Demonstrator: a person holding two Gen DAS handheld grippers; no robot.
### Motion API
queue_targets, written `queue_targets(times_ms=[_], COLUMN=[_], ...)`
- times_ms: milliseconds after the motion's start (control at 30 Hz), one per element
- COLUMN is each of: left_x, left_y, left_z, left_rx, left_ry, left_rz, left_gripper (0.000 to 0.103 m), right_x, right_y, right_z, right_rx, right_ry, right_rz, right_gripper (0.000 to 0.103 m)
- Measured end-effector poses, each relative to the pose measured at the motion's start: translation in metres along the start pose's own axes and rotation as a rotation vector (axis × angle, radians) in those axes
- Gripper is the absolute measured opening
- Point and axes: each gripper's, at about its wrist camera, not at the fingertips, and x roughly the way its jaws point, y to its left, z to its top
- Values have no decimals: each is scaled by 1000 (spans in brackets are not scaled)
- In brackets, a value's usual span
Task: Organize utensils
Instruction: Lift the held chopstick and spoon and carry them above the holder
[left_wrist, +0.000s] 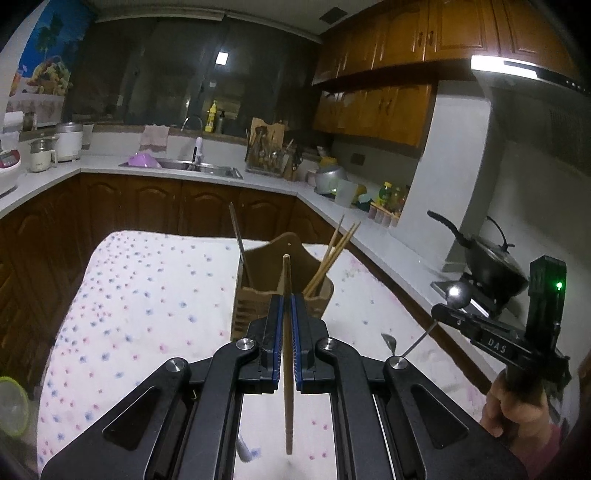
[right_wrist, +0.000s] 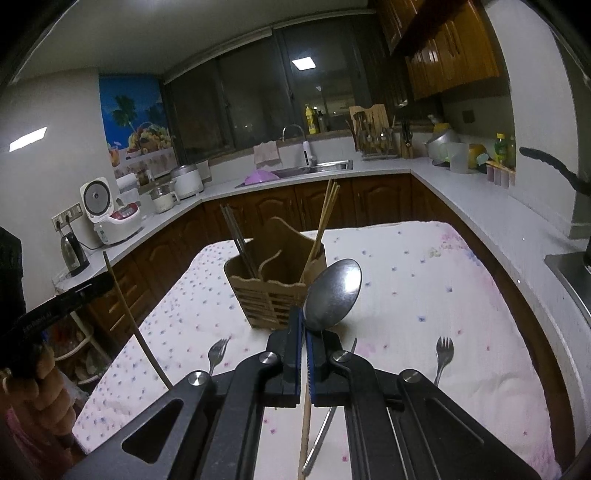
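Nearest in my left view, my left jaws (left_wrist: 284, 314) are clenched on a wooden chopstick (left_wrist: 287, 354), its tip aimed at the wooden holder (left_wrist: 280, 291) mid-surface, probably to join the chopsticks (left_wrist: 332, 254) in its right compartment. In my right view, my right jaws (right_wrist: 304, 332) grip a spoon (right_wrist: 332, 293), bowl forward, just before the holder. Two forks (right_wrist: 442, 356) lie on the flowered surface (right_wrist: 424, 295) near its front edge, clear of either path.

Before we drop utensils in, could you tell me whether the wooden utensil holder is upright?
Upright: the wooden utensil holder stands on the floral cloth, chopsticks poking upward.
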Motion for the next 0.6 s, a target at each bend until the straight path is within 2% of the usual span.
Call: queue_targets(times_ms=[600], left_x=[15], left_y=[10], left_z=[68], left_rx=[0], left_ry=[-142], left_rz=[25], left_gripper=[4], right_x=[25], right_y=[0], right_z=[45], right_rx=[-31], right_ry=[-68], right_rz=[-17], right_gripper=[2])
